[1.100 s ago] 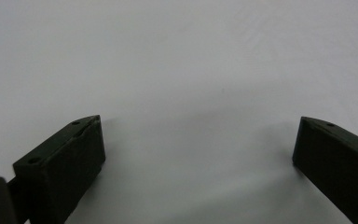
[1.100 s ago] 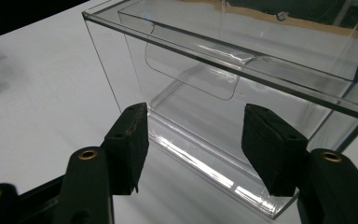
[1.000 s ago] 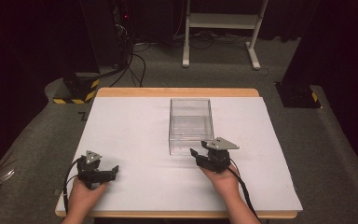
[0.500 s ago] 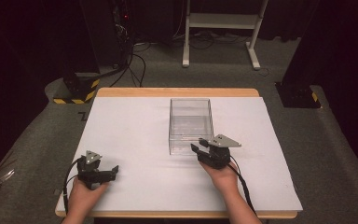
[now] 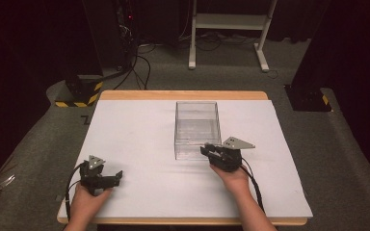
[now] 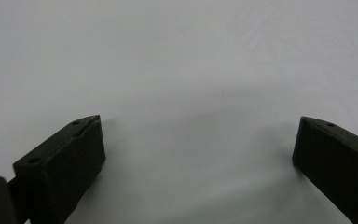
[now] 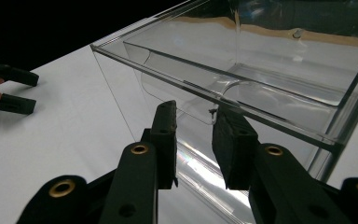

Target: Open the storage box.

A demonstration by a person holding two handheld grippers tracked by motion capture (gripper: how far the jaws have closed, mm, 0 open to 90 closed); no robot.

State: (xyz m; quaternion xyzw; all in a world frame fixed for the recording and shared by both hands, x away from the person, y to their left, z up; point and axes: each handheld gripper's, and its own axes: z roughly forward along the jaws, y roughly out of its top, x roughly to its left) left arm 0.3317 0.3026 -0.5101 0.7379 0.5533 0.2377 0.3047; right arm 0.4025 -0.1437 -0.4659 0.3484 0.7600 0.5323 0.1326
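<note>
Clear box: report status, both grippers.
Right gripper part open at clear box near wall. Left gripper open, idle on white sheet. Box empty, nothing blocking.

A box [image 5: 197, 129] sits at the centre of the surface [image 5: 139, 139]; the right tongs [image 5: 207, 150] lie at its 5 o'clock corner, the left tongs [image 5: 117, 175] well apart at 8 o'clock.

No text can be read — only one dark mark, like a "Z", on the floor mat [image 5: 85, 119].

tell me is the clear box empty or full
Empty: the clear box stands upright and open-topped, and through its walls the high view shows only bare floor inside.
</note>
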